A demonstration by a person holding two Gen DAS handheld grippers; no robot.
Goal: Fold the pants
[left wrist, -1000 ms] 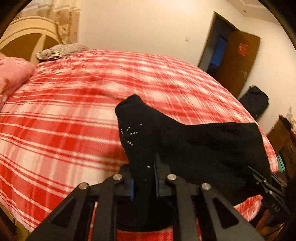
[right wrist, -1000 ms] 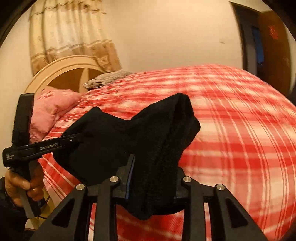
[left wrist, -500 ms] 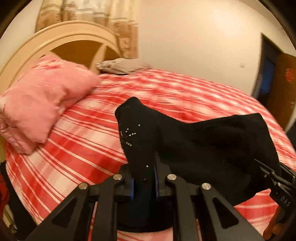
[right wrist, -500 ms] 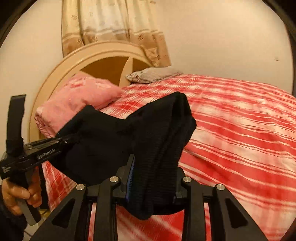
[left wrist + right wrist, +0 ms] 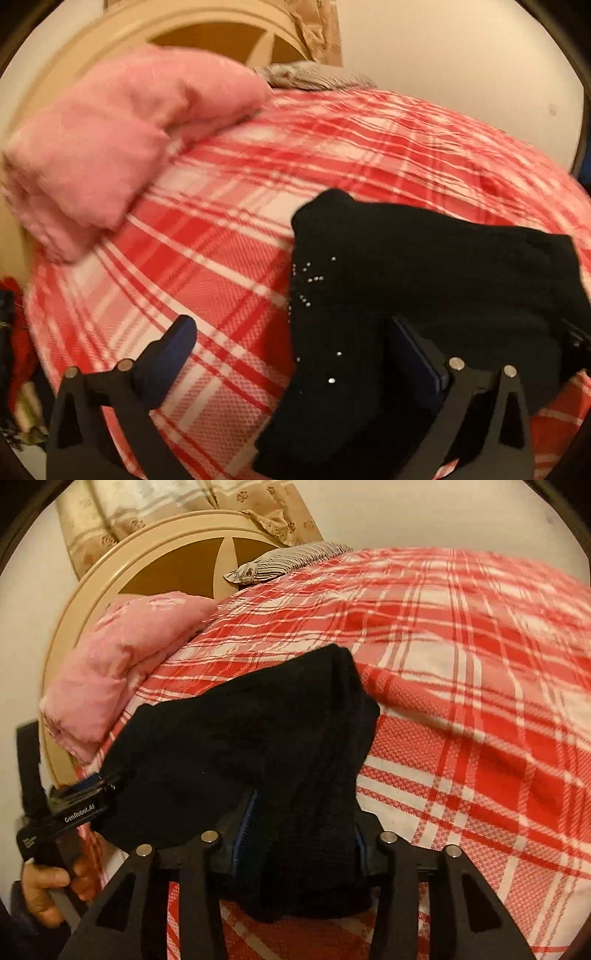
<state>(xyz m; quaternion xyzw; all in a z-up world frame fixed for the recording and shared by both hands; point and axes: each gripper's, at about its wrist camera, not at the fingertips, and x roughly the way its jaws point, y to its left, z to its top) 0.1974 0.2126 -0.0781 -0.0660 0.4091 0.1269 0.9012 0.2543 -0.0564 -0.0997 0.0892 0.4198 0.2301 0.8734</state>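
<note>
Across both views spreads a bed (image 5: 229,236) under a red-and-white plaid cover, with pale walls behind it. At far left stands a cream headboard (image 5: 110,572) with a brown inset, and a patterned curtain (image 5: 147,502) hangs above it. A pink quilt (image 5: 110,147), folded, lies against the headboard on the left side of the bed; further right, at the head, sits a small striped pillow (image 5: 288,559).

No containers show in either view.

In the right wrist view a hand (image 5: 44,890) at the lower left grips the handle of the left gripper (image 5: 291,347), whose fingers (image 5: 173,347) stand wide apart — the black pants (image 5: 406,295), dotted with small studs, drape between them and against the right finger without being pinched. From there the pants stretch rightward as a slack black sheet above the cover to the right gripper (image 5: 299,834). Its fingers (image 5: 242,830) are closed on a bunched fold of the pants, blue pads pressing the cloth from both sides — a loose end hangs below the grip, over the plaid.
</note>
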